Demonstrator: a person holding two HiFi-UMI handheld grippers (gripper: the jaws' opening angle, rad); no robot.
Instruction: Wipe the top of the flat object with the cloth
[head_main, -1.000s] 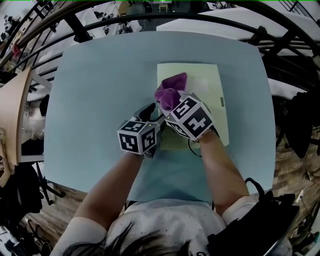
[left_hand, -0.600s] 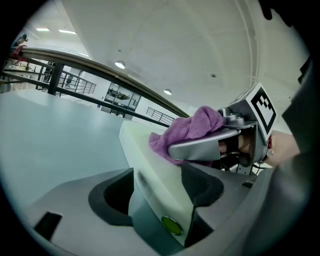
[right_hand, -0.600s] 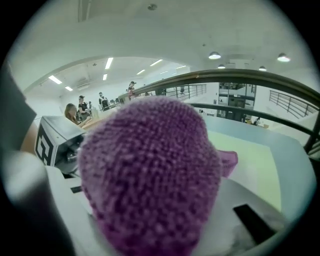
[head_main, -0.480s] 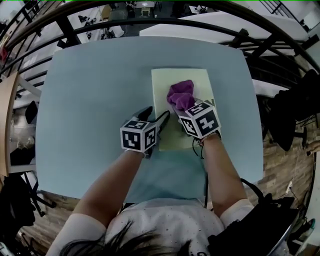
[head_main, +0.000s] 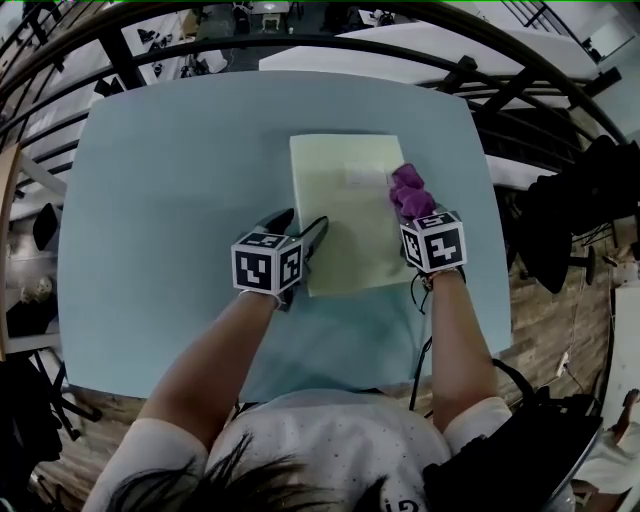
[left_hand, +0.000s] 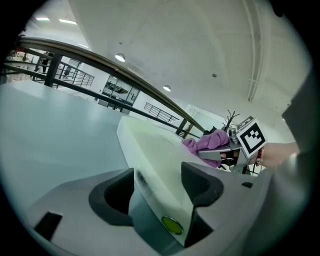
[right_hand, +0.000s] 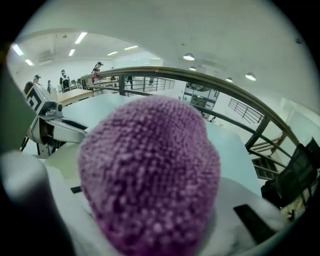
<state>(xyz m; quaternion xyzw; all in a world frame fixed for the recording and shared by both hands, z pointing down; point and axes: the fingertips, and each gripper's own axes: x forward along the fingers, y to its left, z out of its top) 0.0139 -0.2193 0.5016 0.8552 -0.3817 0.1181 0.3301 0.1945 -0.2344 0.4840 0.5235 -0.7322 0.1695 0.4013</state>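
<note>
A pale yellow-green flat object (head_main: 345, 215) lies on the light blue table (head_main: 160, 190). A bunched purple cloth (head_main: 409, 194) rests on its right edge, and my right gripper (head_main: 416, 214) is shut on that cloth. In the right gripper view the cloth (right_hand: 150, 165) fills the middle and hides the jaws. My left gripper (head_main: 297, 226) is at the object's near left edge. In the left gripper view the flat object (left_hand: 155, 150) runs between both pads of the left gripper (left_hand: 157, 182). The cloth (left_hand: 210, 142) shows beyond it.
A curved dark railing (head_main: 300, 40) rings the table's far side, with white tables (head_main: 420, 50) behind it. A dark garment (head_main: 580, 210) hangs at the right, over wooden flooring (head_main: 560, 330). People stand far off at the left in the right gripper view.
My right gripper has slid the cloth from the left-middle of the flat object across to its right edge. The left gripper has kept its hold at the near left edge.
</note>
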